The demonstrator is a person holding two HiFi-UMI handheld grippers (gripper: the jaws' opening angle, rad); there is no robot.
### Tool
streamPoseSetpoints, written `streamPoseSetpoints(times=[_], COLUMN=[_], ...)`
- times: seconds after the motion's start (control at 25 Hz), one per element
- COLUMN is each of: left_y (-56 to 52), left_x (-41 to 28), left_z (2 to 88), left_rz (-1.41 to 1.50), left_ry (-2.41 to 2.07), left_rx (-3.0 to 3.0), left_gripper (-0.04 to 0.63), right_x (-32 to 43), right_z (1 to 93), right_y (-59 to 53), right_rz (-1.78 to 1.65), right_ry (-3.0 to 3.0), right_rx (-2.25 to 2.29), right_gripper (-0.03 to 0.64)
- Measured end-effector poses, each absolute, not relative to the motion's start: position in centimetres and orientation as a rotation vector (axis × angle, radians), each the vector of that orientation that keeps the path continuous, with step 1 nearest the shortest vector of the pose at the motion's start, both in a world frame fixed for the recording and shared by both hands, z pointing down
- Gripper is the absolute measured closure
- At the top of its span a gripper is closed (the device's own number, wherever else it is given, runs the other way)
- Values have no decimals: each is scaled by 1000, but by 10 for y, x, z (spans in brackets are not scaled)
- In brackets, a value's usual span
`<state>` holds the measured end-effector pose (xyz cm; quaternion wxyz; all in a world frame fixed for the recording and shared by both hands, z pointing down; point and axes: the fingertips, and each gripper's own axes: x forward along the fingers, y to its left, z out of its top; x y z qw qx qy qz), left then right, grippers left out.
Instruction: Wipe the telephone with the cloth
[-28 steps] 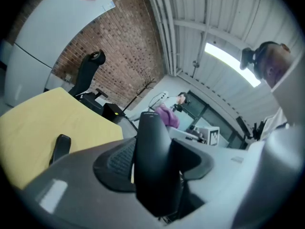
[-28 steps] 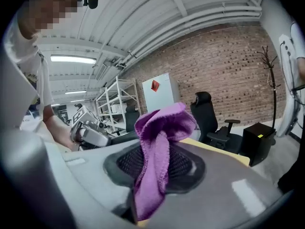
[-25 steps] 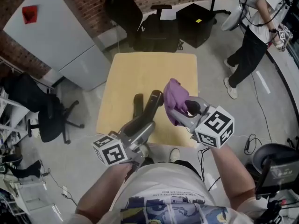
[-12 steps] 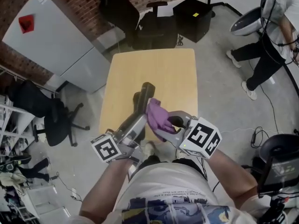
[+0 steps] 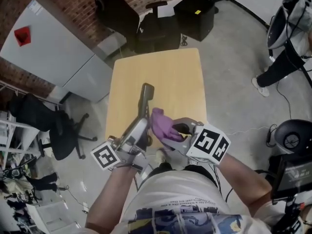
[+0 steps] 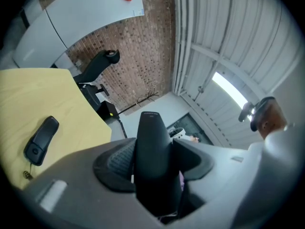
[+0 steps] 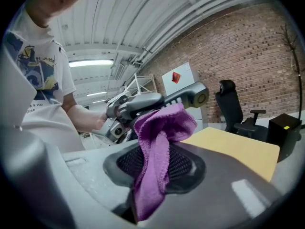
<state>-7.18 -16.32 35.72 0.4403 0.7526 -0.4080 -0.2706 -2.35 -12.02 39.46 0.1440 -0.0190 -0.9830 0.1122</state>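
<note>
My left gripper (image 5: 138, 131) is shut on a black telephone handset (image 5: 146, 97), held above the yellow table (image 5: 180, 82) and pointing away from me. In the left gripper view the handset (image 6: 152, 151) fills the gap between the jaws. My right gripper (image 5: 171, 130) is shut on a purple cloth (image 5: 162, 124), which lies against the handset's right side just above the left jaws. The right gripper view shows the cloth (image 7: 159, 142) hanging out of the jaws, with the handset (image 7: 183, 97) just behind it. Another black phone part (image 6: 42, 137) lies on the table.
A grey cabinet (image 5: 53, 52) stands left of the table. Black office chairs (image 5: 114, 13) and a black box (image 5: 194, 16) are beyond its far edge. Another chair (image 5: 58, 126) is at the left. A person (image 5: 292, 38) stands at the far right.
Both grippers have drawn back toward me, to the table's near edge. The cloth, which was apart from the handset, has come over against its right side.
</note>
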Motion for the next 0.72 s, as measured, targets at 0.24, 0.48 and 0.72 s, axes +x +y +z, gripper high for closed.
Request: streamPoseSetpoints(times=[0.24,0.48,0.72], left_y=[-164,-164,-163], left_x=[-67,-72,-92], left_z=[358,363,362], left_rz=[-711,-751,-786], left_ry=[-942,-903,-898], left_rx=[1852,1830,1815], left_gripper=[347,347,347], right_x=[-25,-44,-60], right_z=[394,390,390], right_y=[-161,-148,-117], right_rz=[284,256,184], right_ry=[-2825,-2827,-2782], right_rx=[101,34,-58], right_gripper=[511,511,511])
